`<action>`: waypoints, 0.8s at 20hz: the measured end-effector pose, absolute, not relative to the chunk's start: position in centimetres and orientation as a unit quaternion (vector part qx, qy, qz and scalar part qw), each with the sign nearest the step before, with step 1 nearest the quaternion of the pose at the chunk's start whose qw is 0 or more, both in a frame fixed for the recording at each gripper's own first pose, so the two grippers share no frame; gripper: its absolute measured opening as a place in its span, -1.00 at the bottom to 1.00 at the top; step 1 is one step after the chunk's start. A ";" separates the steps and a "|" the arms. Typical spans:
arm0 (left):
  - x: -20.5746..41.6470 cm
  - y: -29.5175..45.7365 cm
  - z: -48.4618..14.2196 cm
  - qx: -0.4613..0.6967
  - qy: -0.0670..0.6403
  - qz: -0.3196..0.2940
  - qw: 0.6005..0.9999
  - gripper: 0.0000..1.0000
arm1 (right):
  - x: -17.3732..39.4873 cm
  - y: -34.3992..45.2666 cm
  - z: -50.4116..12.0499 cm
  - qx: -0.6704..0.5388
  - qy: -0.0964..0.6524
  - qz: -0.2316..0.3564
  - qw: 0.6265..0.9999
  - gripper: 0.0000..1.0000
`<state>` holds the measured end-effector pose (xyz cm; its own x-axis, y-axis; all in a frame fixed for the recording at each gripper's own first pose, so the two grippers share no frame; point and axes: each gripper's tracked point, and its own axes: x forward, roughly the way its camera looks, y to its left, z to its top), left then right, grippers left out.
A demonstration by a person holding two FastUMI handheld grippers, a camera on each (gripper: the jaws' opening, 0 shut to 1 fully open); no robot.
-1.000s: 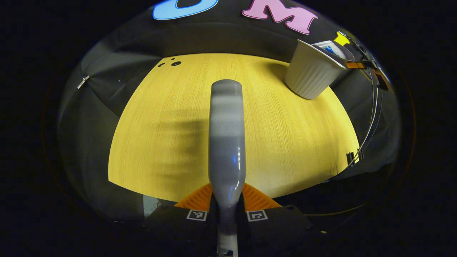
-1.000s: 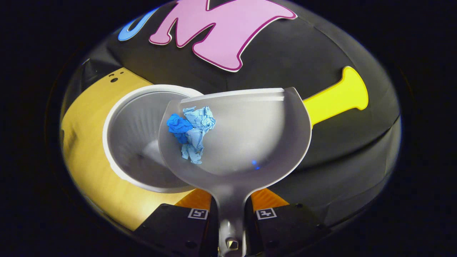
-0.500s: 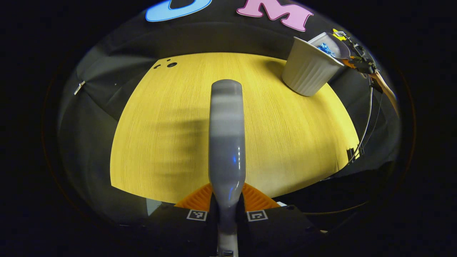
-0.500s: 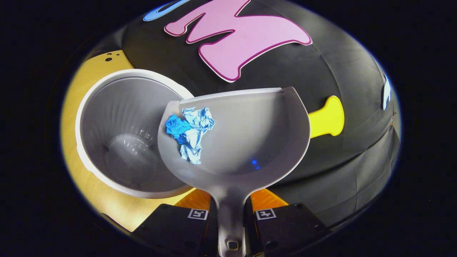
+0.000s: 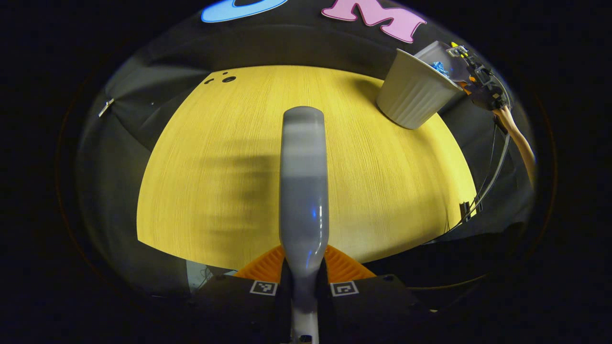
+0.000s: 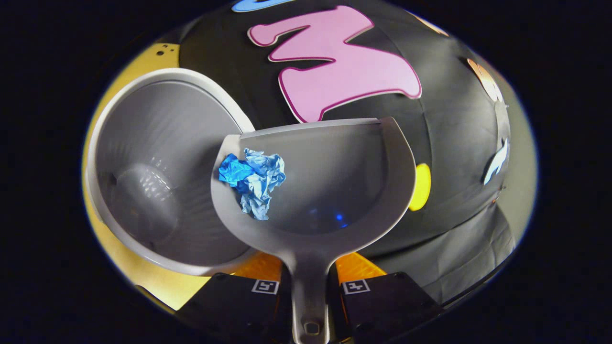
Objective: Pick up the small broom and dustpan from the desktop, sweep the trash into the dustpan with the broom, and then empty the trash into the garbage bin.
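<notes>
**A:** What is in your left claw (image 5: pixel 304 267)?

**B:** The broom (image 5: pixel 303 181). Both fingers press on its grey handle, one on each side. The broom sticks out straight in front of me, over the yellow counter (image 5: pixel 215 157). It does not seem to touch the counter. I cannot see the bristles from here.

**A:** And your right claw (image 6: pixel 310 282)?

**B:** It is closed on the handle of the dustpan (image 6: pixel 334 191). The fingers squeeze the handle from both sides. The pan is grey and round like a scoop.

**A:** Where is the trash?

**B:** The trash (image 6: pixel 253 179) is a crumpled ball of blue paper. It sits inside the pan, near the pan's left edge. It is not in the bin.

**A:** Where is the bin?

**B:** The bin (image 6: pixel 158 167) is a grey cup with ribbed sides. In the right gripper view it is just left of the pan, and I look right down into it. The left edge of the pan reaches over the bin's rim. I cannot tell if they touch.

**A:** Can you see it from the left side too?

**B:** Yes. In the left gripper view the bin (image 5: pixel 411 93) stands at the far right corner of the counter. The pan (image 5: pixel 442 59) is up at its rim, with the blue ball (image 5: pixel 438 68) in it. A bare arm (image 5: pixel 519 138) reaches in behind it.
</notes>
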<state>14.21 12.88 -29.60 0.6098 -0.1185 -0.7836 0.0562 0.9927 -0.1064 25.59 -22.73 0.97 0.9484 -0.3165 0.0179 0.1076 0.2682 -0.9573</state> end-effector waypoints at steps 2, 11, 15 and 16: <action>14.3 12.6 -29.4 -0.037 0.438 -0.048 0.897 -0.48 | 25.7 -22.6 1.7 -0.606 0.077 -0.137 0.780 -0.34; 14.5 10.7 -29.2 -0.038 0.440 -0.049 0.896 -0.48 | 26.0 -22.3 2.4 -0.632 0.039 -0.143 0.761 -0.34; 14.6 10.2 -29.2 -0.043 0.433 -0.038 0.899 -0.48 | 25.8 -22.8 1.6 -0.592 0.063 -0.125 0.794 -0.34; 14.6 10.2 -29.1 -0.046 0.432 -0.033 0.900 -0.48 | 25.8 -22.8 1.5 -0.580 0.067 -0.120 0.803 -0.34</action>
